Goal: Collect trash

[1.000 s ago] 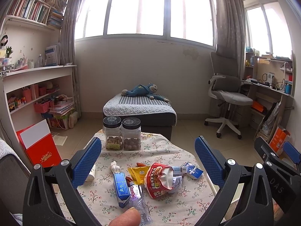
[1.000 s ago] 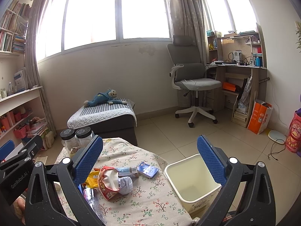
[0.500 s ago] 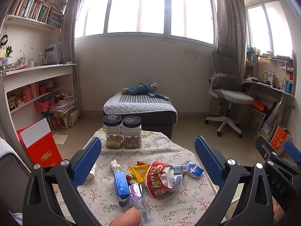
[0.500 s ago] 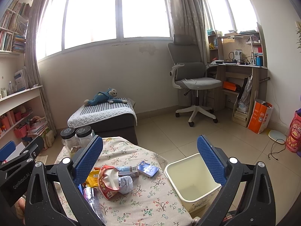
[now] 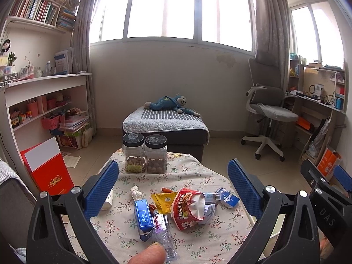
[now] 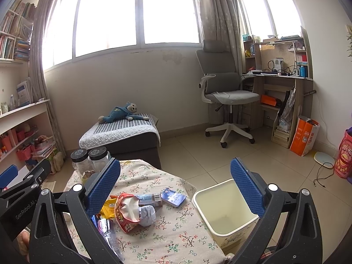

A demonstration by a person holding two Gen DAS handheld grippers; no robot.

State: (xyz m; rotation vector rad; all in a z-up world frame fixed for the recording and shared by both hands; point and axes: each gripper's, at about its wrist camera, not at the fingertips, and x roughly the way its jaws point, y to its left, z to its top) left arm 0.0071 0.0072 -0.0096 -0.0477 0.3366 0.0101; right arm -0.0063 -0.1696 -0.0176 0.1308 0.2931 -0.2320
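- A small surface [image 5: 198, 237] covered in a cream floral cloth carries a loose heap of trash near its middle; the pieces lie bunched together, likely so each can be picked in turn.
- In the left wrist view the heap sits at 6 o'clock: a torn red instant-noodle packet [image 5: 189, 209] with crumpled white paper inside, a blue rectangular carton [image 5: 143, 215] just beside it at 9 o'clock, a crushed clear plastic bottle [image 5: 164, 235] nearer the camera, a yellow foil sachet [image 5: 164, 200] behind.
- A cream plastic waste bin [image 6: 222, 213] stands open and empty on the floor, against the surface's right edge, at 5 o'clock in the right wrist view; a short carry from the heap.
- Two dark-lidded clear jars [image 5: 145, 156] stand upright at the far edge, apart from the trash.
- The left gripper [image 5: 173, 182] hovers above the heap, spread wide, grasping nothing.
- The right gripper [image 6: 176, 184] hangs level between heap and bin, likewise released and empty.
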